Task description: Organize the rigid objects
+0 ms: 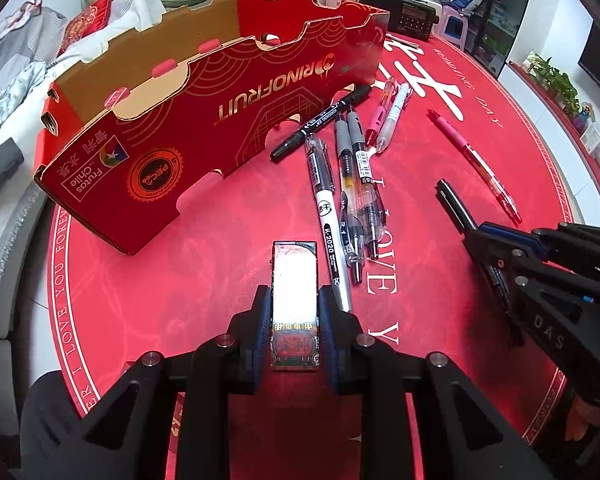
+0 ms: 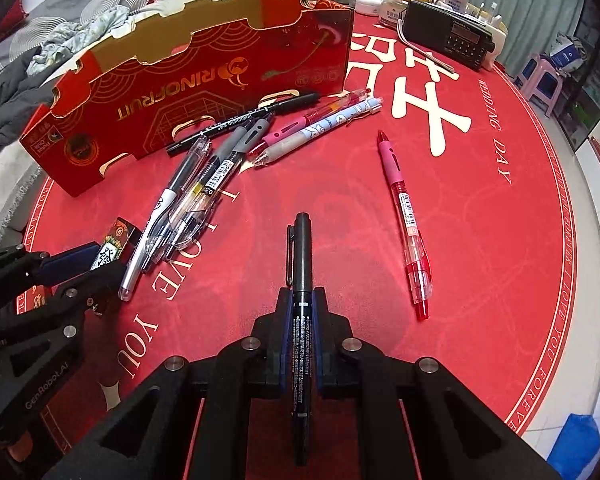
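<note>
My left gripper is shut on a small flat rectangular box, held just above the red table mat; the box also shows in the right wrist view. My right gripper is shut on a black marker pen, also seen in the left wrist view. A red cardboard fruit box stands open at the back left. A pile of several pens lies in front of it. A single red pen lies apart to the right.
A black radio, jars and bottles stand at the table's far edge. Clothes and bedding lie beyond the table on the left. A pink stool stands at the far right.
</note>
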